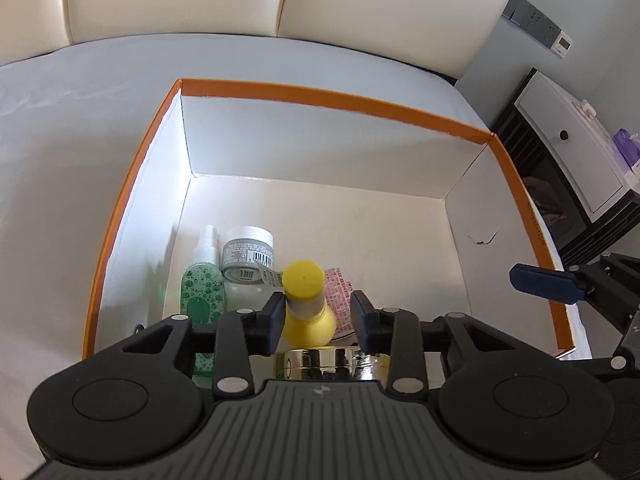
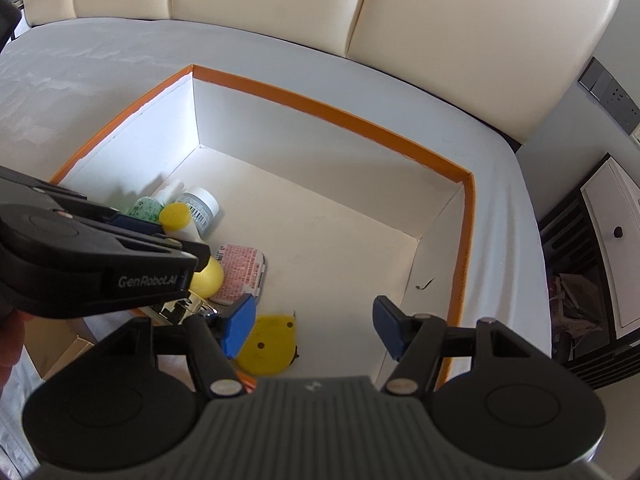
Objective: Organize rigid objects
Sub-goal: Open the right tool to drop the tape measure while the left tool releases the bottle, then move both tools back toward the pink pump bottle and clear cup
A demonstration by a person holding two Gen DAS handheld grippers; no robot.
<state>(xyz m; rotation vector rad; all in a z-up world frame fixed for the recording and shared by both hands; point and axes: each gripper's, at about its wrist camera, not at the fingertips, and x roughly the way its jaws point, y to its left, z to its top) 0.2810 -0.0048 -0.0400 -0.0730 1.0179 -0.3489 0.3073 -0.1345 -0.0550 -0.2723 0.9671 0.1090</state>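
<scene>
An orange-rimmed white box (image 1: 332, 98) (image 2: 328, 110) lies on the bed. My left gripper (image 1: 318, 312) stands around a yellow-capped yellow bottle (image 1: 306, 300) (image 2: 176, 216) inside the box, its pads (image 1: 276, 314) close to the bottle's sides. Behind it are a green spray bottle (image 1: 202, 280), a grey jar (image 1: 248, 254) and a pink tin (image 1: 340, 288) (image 2: 240, 272). A gold tin (image 1: 332, 362) lies below the bottle. My right gripper (image 2: 314, 326) is open and empty over the box's near right part, beside a yellow tape measure (image 2: 268, 346).
Cream headboard cushions (image 1: 360, 8) stand behind the bed. A white bedside cabinet (image 1: 568, 140) (image 2: 612, 240) stands at the right. The box's far and right floor (image 2: 328, 216) is bare. A cardboard box (image 2: 60, 350) lies at the left.
</scene>
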